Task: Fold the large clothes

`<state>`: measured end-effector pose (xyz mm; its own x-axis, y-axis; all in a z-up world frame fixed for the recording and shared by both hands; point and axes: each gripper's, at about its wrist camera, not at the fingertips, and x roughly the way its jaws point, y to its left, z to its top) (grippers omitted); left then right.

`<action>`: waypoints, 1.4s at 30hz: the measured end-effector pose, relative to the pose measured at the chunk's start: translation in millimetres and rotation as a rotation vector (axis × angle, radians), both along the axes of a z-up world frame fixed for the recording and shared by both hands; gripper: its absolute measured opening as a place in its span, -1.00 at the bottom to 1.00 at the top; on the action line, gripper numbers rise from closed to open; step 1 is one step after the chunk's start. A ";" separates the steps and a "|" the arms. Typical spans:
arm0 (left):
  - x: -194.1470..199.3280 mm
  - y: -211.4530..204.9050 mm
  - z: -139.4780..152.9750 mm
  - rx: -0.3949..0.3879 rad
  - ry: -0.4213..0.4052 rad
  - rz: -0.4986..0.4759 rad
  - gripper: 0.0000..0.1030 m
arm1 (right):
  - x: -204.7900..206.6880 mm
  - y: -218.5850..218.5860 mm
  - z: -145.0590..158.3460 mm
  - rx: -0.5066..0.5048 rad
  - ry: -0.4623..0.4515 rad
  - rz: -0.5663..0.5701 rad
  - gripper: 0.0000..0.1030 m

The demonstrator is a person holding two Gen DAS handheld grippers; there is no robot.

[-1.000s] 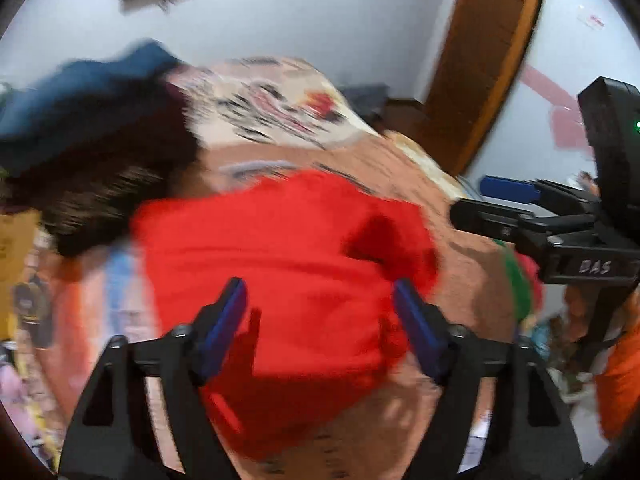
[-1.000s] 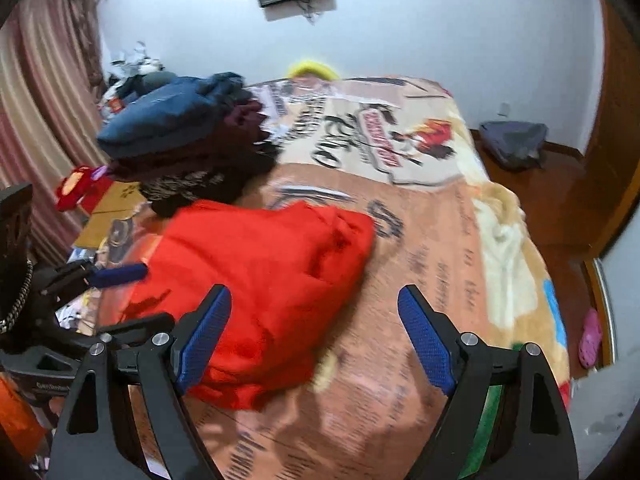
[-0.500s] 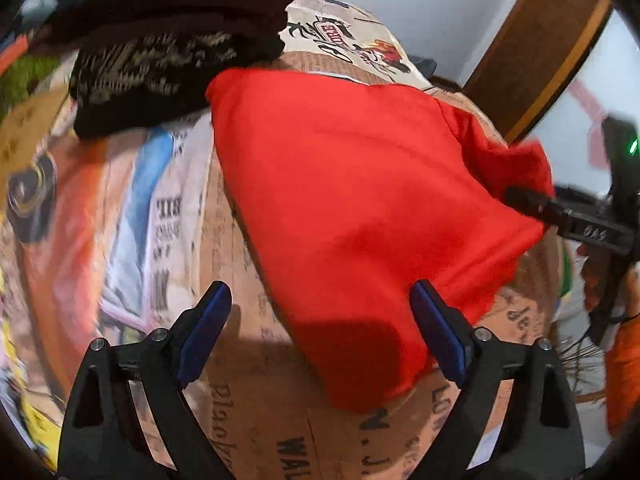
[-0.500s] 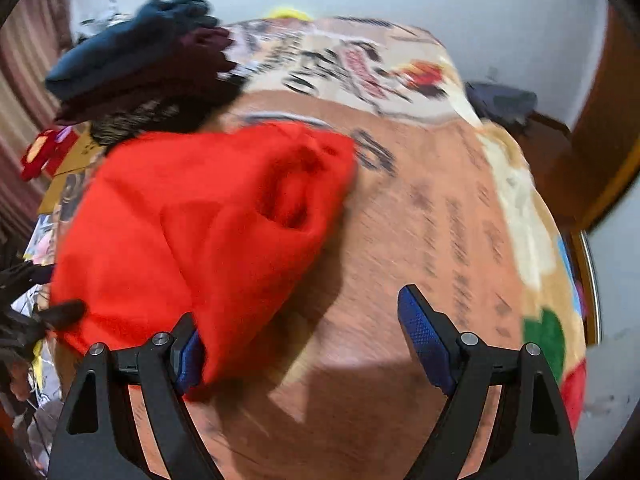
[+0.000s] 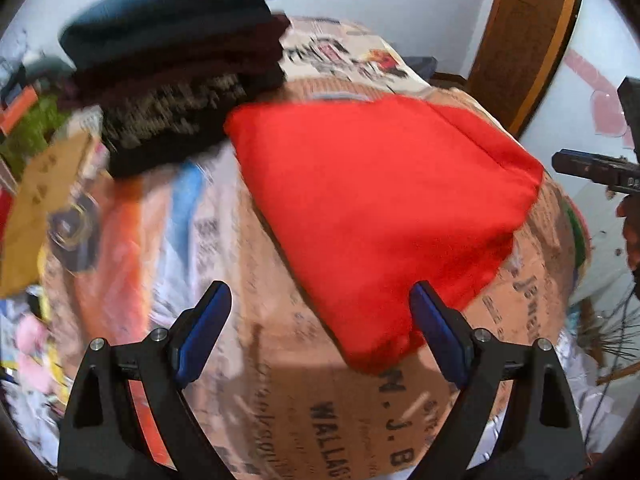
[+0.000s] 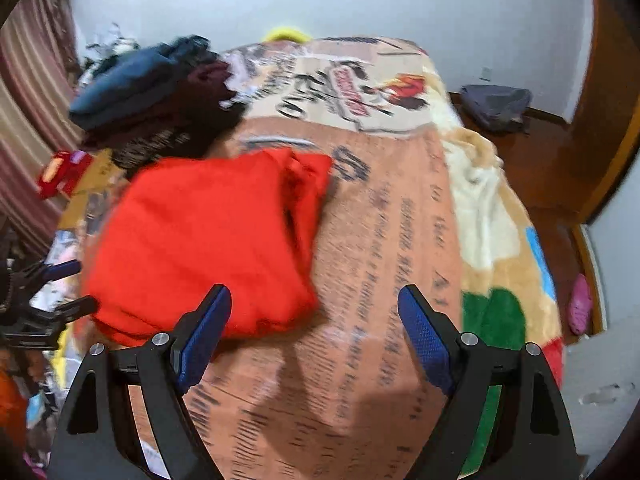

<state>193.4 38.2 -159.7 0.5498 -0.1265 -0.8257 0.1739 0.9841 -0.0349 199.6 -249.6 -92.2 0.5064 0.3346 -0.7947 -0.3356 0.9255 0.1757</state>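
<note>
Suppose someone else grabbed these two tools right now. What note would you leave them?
Left tool: open, holding nothing, over the blanket near the red garment's front corner.
Right tool: open, holding nothing, by the garment's near edge.
Red garment: lies folded into a rough bundle on the patterned blanket, beside the stack of dark folded clothes.
Done: it appears folded and released.
Left: probably tidy it and set it on the stack; I cannot tell if more clothes wait.

Red garment (image 5: pixel 384 208); tan blanket (image 6: pixel 400 264) with black lettering; dark blue, maroon and black stack of clothes (image 5: pixel 176 80); blue finger pads (image 6: pixel 424 340).
</note>
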 end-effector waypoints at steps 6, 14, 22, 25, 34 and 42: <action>33.7 24.3 17.6 -0.033 -0.015 0.099 0.77 | 35.9 35.3 -3.1 0.064 0.055 0.096 0.61; 88.2 46.3 -17.1 -0.259 0.154 0.178 0.77 | 88.7 55.3 -52.4 0.060 0.267 0.116 0.61; 116.4 37.8 -48.7 -0.421 0.262 0.118 0.77 | 130.4 50.2 -79.0 0.174 0.412 0.151 0.61; 127.2 43.3 -61.8 -0.510 0.319 0.123 0.77 | 142.3 51.7 -88.0 0.232 0.467 0.168 0.62; 141.0 45.9 -83.1 -0.667 0.382 0.105 0.68 | 142.9 76.8 -96.5 0.247 0.495 0.259 0.54; 127.8 49.9 -76.0 -0.713 0.357 0.123 0.00 | 136.0 77.4 -104.1 0.398 0.603 0.217 -0.48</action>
<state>321.2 88.1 -235.7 0.3126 -0.6447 -0.6976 -0.0740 0.7156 -0.6946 335.7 -172.2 -196.3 -0.0883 0.6971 -0.7115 -0.2425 0.6778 0.6942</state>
